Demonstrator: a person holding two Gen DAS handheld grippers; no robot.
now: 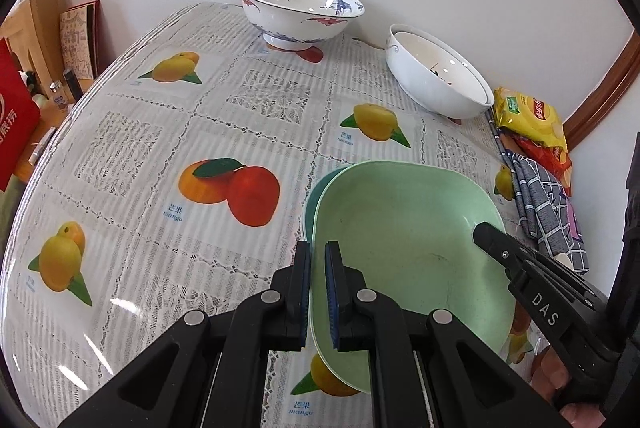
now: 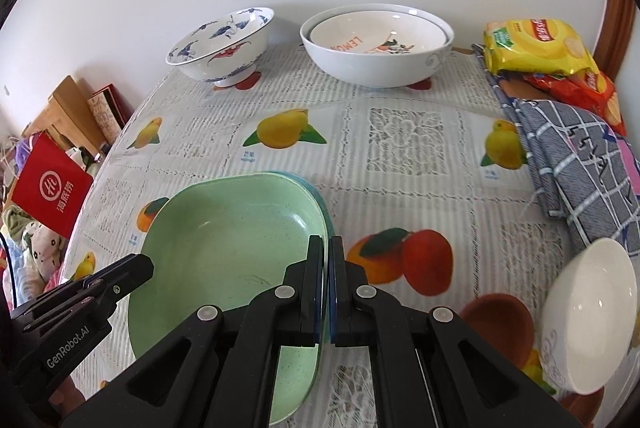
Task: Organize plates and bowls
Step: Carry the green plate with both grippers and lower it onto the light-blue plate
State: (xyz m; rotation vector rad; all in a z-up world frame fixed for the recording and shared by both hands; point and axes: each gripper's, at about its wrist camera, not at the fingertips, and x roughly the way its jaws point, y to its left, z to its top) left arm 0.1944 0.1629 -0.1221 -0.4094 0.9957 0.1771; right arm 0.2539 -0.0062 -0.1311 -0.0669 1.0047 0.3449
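A light green plate lies on top of a blue-green plate near the table's front edge; the pair also shows in the right wrist view. My left gripper is shut on the stack's left rim. My right gripper is shut on its right rim and shows in the left wrist view. A blue-and-white patterned bowl and a large white bowl with a smaller bowl nested inside stand at the back by the wall.
A small white bowl sits at the front right. Snack bags and a folded checked cloth lie along the right edge. The fruit-print tablecloth covers the table. A red bag and clutter lie left of it.
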